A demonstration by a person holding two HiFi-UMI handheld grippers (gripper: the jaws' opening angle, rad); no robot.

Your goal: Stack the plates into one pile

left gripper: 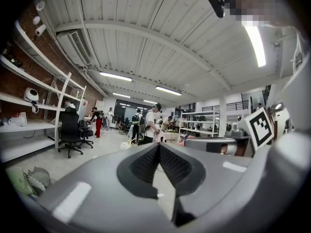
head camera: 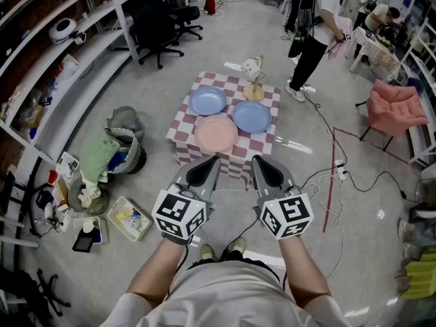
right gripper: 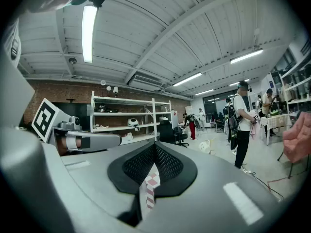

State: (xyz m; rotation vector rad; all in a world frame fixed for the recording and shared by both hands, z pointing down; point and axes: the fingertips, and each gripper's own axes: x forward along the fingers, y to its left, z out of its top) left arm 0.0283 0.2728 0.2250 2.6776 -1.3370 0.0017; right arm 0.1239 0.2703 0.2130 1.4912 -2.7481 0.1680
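Observation:
A small table under a red-and-white check cloth [head camera: 267,144] stands on the floor ahead of me. Three plates lie on it, apart from one another: a blue plate [head camera: 208,101] at back left, a second blue plate [head camera: 252,116] at right, and a pink plate [head camera: 216,133] at the front. My left gripper [head camera: 212,161] and right gripper [head camera: 258,160] hover side by side just short of the table's near edge. Both are shut with nothing held. In the left gripper view the left gripper [left gripper: 158,147] points across the room; the right gripper [right gripper: 155,147] shows a sliver of check cloth [right gripper: 150,191] between its jaws.
A wooden stand [head camera: 255,88] occupies the table's back edge. Baskets of cloth [head camera: 112,148] and a white tray [head camera: 129,218] lie on the floor at left, by the shelves [head camera: 61,80]. Cables [head camera: 334,176], a pink chair [head camera: 395,104] and a standing person [head camera: 315,26] are at right. Office chairs [head camera: 160,19] stand behind.

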